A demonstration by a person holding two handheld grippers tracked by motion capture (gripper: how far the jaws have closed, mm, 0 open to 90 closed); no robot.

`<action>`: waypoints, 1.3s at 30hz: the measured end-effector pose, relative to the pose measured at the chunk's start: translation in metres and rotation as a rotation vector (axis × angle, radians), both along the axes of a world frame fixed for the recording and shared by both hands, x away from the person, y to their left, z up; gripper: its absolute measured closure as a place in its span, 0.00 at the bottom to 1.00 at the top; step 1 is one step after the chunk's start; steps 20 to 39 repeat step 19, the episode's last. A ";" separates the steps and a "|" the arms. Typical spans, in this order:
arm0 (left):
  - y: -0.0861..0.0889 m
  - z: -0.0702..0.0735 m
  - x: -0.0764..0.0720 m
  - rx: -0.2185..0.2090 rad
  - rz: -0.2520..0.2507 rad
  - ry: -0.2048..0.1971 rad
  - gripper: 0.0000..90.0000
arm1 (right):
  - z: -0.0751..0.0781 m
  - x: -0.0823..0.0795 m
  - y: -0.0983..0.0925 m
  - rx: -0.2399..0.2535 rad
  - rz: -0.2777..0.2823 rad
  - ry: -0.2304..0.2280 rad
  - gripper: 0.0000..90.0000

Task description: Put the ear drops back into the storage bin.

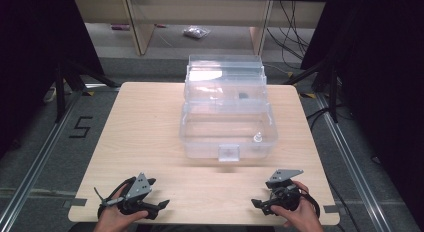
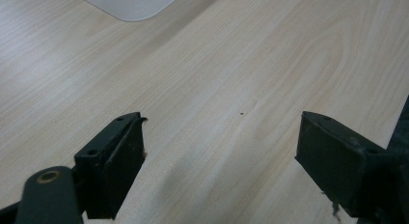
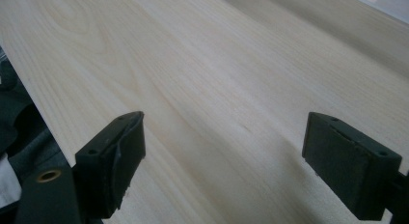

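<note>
A clear plastic box stands open in the middle of the wooden table, its lid tipped up at the back. A small clear piece lies inside near the front right, and a dark item shows toward the back. My left gripper rests near the table's front left, held by a hand, jaws open and empty; its own view shows the gap over bare wood. My right gripper sits at the front right, open too, with nothing between its jaws.
The box's front latch faces me. A corner of the box shows at the top of the left gripper view. Black stands and cables surround the table. A floor marking "5" lies to the left.
</note>
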State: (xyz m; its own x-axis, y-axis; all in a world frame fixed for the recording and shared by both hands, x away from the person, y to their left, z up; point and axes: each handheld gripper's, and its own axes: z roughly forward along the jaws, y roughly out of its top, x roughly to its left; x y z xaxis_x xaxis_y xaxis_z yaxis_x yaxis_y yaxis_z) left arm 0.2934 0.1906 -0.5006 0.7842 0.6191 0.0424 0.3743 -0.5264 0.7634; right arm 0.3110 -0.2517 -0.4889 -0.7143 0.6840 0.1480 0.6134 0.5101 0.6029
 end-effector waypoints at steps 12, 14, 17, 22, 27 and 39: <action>-0.001 -0.001 0.000 -0.008 0.003 -0.002 0.19 | -0.001 -0.004 -0.001 -0.018 -0.001 -0.004 0.18; 0.000 0.000 0.000 0.000 0.001 -0.004 0.19 | -0.002 -0.003 -0.001 -0.017 0.011 -0.033 0.18; -0.002 -0.001 -0.001 -0.022 0.004 0.000 0.19 | -0.002 -0.003 -0.001 -0.019 0.010 -0.033 0.18; -0.002 -0.001 -0.001 -0.022 0.004 0.000 0.19 | -0.001 -0.003 -0.001 -0.017 0.000 -0.030 0.18; -0.002 -0.001 -0.001 -0.022 0.004 0.000 0.19 | -0.001 -0.003 -0.001 -0.017 0.000 -0.030 0.18; -0.002 -0.001 -0.001 -0.022 0.004 0.000 0.19 | -0.001 -0.003 -0.001 -0.017 0.000 -0.030 0.18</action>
